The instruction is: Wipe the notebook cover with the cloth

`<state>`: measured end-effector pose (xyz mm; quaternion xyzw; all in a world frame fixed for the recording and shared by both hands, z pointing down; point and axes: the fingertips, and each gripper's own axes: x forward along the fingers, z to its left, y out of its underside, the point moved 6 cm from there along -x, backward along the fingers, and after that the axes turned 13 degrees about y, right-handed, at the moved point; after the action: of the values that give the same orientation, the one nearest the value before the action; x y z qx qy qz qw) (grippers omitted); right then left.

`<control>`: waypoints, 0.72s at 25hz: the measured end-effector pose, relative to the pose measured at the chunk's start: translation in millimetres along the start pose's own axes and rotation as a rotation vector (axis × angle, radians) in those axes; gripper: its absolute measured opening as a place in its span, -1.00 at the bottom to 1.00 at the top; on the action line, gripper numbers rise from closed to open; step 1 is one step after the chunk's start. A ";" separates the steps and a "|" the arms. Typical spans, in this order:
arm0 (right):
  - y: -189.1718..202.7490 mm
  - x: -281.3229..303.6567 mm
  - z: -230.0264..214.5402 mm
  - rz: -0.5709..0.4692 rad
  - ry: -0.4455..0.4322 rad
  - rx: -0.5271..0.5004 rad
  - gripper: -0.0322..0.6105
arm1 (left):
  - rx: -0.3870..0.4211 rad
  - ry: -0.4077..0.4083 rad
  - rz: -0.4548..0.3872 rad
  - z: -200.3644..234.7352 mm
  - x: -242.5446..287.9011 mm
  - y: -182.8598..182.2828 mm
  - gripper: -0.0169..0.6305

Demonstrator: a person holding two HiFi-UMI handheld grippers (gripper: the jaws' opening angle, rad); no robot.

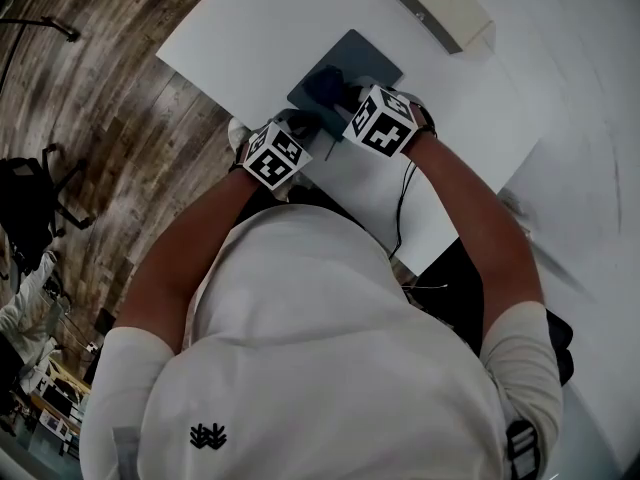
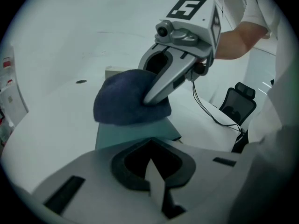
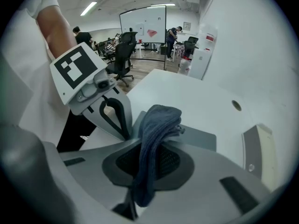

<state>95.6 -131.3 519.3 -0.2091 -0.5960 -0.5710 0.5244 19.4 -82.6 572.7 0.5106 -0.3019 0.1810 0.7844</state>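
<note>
A dark teal notebook (image 1: 362,58) lies flat on the white table (image 1: 250,38). A dark blue cloth (image 1: 325,86) is bunched on its near part. My right gripper (image 1: 350,98) is shut on that cloth (image 3: 159,125), which hangs in folds between its jaws and rests on the notebook (image 3: 201,136). In the left gripper view the right gripper (image 2: 149,99) presses the cloth (image 2: 124,99) down on the cover (image 2: 126,136). My left gripper (image 1: 300,123) is shut, its tips (image 2: 150,160) at the notebook's near edge. I cannot tell if they pinch it. The left gripper (image 3: 126,134) stands beside the cloth.
A pale flat box (image 1: 440,3) lies at the far side of the table, beyond the notebook. A black cable (image 1: 400,208) trails off the near table edge. Wood floor (image 1: 100,118) lies to the left. A small round hole (image 3: 236,105) sits in the tabletop.
</note>
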 end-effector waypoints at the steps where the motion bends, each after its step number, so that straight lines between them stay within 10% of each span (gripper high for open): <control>1: -4.5 3.2 8.8 -0.005 -0.019 -0.008 -0.76 | 0.001 -0.001 0.000 -0.1 -0.1 0.2 -0.93; 18: 29.9 24.3 -40.0 0.076 0.064 0.020 -0.77 | 0.005 -0.003 0.001 -1.0 2.0 -1.1 -0.93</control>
<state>127.6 -168.0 545.9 -0.2079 -0.5761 -0.5512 0.5666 21.9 -82.2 572.9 0.5128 -0.3031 0.1816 0.7825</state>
